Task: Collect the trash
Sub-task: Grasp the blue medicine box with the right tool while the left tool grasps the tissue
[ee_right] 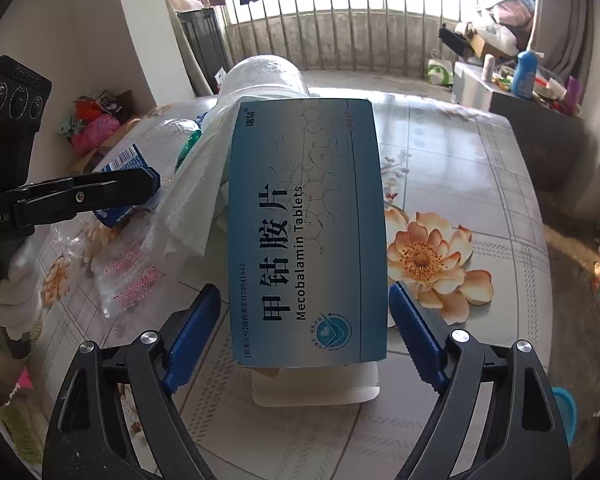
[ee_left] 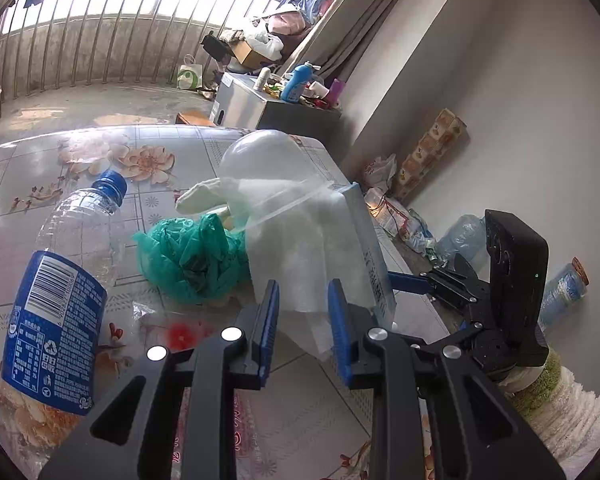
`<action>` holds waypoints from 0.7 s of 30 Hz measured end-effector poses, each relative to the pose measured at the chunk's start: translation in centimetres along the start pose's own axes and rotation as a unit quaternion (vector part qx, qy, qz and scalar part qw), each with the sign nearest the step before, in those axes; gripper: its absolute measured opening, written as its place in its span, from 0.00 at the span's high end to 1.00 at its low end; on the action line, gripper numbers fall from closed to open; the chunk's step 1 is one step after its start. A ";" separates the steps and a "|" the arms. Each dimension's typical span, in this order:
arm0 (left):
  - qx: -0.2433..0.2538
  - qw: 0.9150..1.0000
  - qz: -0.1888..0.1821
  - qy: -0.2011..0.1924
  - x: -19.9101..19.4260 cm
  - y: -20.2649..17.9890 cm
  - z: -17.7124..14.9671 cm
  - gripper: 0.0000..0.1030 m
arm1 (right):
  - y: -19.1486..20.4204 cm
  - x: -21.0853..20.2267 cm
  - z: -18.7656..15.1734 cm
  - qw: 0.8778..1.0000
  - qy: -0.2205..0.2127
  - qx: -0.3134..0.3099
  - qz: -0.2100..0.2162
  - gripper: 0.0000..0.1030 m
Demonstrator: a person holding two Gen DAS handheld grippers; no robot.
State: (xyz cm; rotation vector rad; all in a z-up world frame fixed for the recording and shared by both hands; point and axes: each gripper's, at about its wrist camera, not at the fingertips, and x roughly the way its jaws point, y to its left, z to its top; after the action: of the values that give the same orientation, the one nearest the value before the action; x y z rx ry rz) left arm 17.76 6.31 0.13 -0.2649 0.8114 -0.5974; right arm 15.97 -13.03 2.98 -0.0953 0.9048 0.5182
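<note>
A blue-and-silver tablet box [ee_right: 306, 232] lies on a heap of trash on the floral table [ee_right: 460, 168], resting over a white tub [ee_right: 316, 390]. My right gripper [ee_right: 304, 320] is open astride the box's near end, its pads close beside the box's long edges. My left gripper [ee_left: 304, 320] has its jaws narrow, and a corner of the white tissue [ee_left: 300, 248] hangs between the pads without being pinched. In the left wrist view the box [ee_left: 370, 248] shows edge-on behind the tissue. A green plastic bag [ee_left: 192, 256] and a clear bottle with a blue label [ee_left: 60, 300] lie to the left.
A clear plastic dome [ee_left: 268, 160] and a printed clear packet [ee_right: 128, 276] also lie on the table. Bags and bottles litter the floor by the wall [ee_left: 404, 216]. A low cabinet [ee_left: 252, 108] carrying bottles stands beyond the table. A gloved hand [ee_right: 12, 292] holds the left gripper.
</note>
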 end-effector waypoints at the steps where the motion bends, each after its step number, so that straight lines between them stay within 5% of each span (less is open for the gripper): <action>1: -0.003 1.000 -0.007 0.001 0.0 0.0 0.1 0.73 | 0.0 0.0 -0.1 1.000 0.002 0.005 0.000 0.33; 4: -0.016 1.000 -0.018 0.002 0.1 -0.1 0.2 0.54 | 0.0 -0.4 -0.4 1.000 -0.002 0.017 0.001 0.35; 12: -0.010 0.999 -0.020 0.026 2.3 -0.4 0.1 0.54 | 0.5 -0.9 -1.0 1.000 -0.008 0.014 0.014 0.35; 21: -0.013 0.999 -0.042 0.025 2.6 0.2 -0.1 0.90 | 0.4 -1.1 -1.2 0.999 -0.017 0.018 0.025 0.35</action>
State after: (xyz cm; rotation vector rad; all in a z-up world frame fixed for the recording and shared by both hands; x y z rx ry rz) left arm 19.18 4.92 -1.59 -0.3091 0.8602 -0.6751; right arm 14.38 -13.48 3.11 -0.0318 0.8850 0.5489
